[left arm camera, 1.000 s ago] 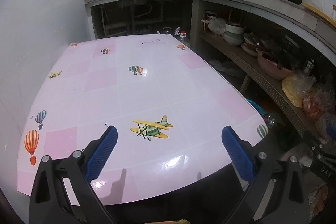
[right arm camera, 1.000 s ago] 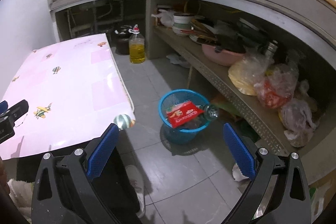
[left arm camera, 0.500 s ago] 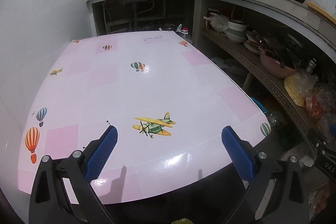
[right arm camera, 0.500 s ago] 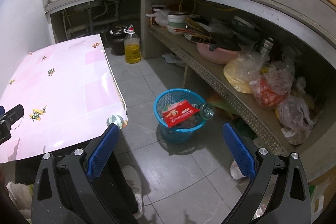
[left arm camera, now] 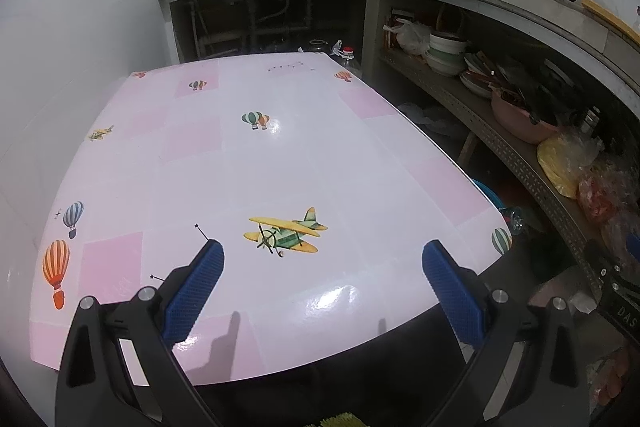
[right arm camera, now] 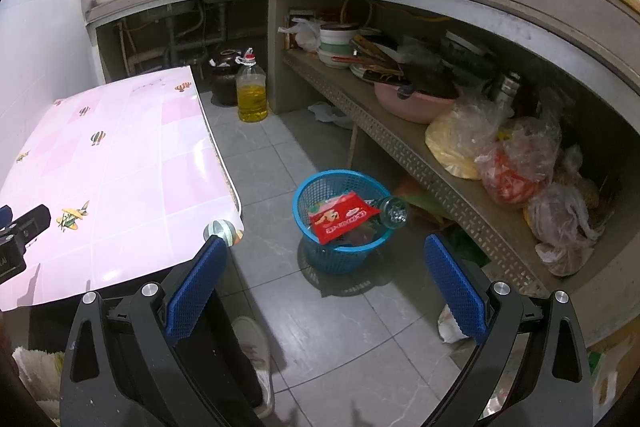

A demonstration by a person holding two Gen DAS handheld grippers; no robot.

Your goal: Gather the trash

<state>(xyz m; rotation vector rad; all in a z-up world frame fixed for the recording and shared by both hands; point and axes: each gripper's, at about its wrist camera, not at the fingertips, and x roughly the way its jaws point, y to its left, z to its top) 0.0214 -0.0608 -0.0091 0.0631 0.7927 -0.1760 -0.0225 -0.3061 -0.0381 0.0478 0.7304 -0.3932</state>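
A blue plastic trash basket (right arm camera: 320,187) stands on the grey tiled floor right of the table. A red snack wrapper (right arm camera: 342,215) and a clear plastic bottle (right arm camera: 390,213) lie in it. The basket's rim (left arm camera: 486,189) peeks out past the table edge in the left wrist view. My right gripper (right arm camera: 325,279) is open and empty, held above the floor short of the basket. My left gripper (left arm camera: 322,281) is open and empty over the near edge of the pink table (left arm camera: 248,163). The table's printed cover shows balloons and a yellow plane.
A concrete counter with a lower shelf (right arm camera: 400,143) runs along the right, with bowls, a pink basin (right arm camera: 412,99) and plastic bags (right arm camera: 516,163). An oil jug (right arm camera: 251,89) stands on the floor at the back. A shoe (right arm camera: 254,355) is near my right gripper.
Both views have pulled back and risen slightly. The basket sits a little further left in the right wrist view. Both grippers stay open and empty.
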